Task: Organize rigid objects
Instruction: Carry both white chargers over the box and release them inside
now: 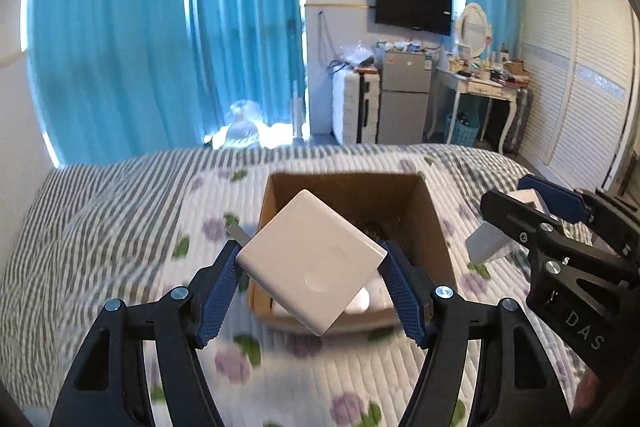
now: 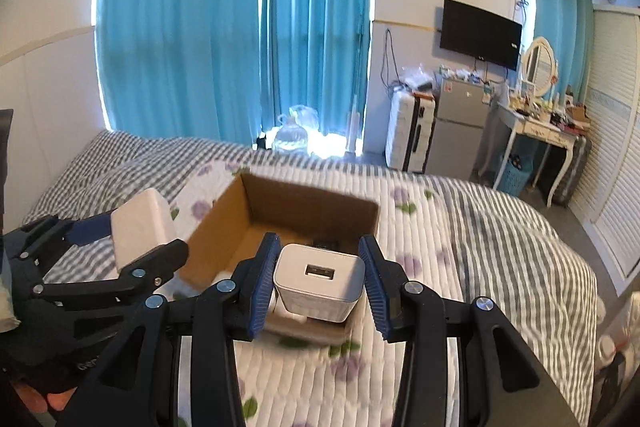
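Nearest the left lens, the left gripper [image 1: 312, 277] pinches the large white adapter [image 1: 310, 263] by two opposite corners, tilted, above the near wall of the cardboard box [image 1: 434, 223] on the quilted bed [image 1: 120, 219]; so slight a purchase could let it pivot and fall outside. At 3 o'clock, the right gripper [image 2: 318, 281] clamps the small USB charger [image 2: 320, 283] by its sides above the box's near edge; lowering both together risks a collision or knocking the box.
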The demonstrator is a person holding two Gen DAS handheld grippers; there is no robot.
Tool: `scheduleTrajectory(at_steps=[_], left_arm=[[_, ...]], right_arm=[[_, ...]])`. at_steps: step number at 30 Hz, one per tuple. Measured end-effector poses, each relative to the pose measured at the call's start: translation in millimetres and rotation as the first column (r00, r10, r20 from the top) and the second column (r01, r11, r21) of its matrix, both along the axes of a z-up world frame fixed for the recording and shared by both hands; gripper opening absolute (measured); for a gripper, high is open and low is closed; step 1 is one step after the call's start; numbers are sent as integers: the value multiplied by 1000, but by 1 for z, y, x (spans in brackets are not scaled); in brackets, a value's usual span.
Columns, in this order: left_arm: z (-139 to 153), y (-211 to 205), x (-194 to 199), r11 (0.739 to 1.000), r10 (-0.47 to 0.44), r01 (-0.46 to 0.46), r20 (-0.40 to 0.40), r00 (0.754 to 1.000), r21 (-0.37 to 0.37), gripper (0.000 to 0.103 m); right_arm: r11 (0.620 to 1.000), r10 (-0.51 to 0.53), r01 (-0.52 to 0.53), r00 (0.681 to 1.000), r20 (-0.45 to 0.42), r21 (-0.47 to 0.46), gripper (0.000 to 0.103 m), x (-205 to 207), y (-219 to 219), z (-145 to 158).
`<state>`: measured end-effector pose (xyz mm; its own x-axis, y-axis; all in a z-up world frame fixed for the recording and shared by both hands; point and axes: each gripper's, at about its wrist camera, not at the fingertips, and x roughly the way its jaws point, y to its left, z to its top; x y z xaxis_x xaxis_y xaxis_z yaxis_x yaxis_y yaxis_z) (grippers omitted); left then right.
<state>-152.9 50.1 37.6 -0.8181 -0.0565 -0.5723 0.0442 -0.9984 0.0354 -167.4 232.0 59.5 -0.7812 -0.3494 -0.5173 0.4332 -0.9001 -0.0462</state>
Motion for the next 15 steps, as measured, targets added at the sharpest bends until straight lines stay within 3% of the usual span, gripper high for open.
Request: scheduleTrajectory(at_steps=[10,15], left_arm=[[-26,-5,-86,989,-92,94,26,995,-112,71],[-49,-8,-131,989,-122,130,116,986,-68,71]], right_arm=[[999,42,-42,999,3,4,41,-76,-21,-2],[998,55,-55,998,18,5,41,-107,-31,-15]])
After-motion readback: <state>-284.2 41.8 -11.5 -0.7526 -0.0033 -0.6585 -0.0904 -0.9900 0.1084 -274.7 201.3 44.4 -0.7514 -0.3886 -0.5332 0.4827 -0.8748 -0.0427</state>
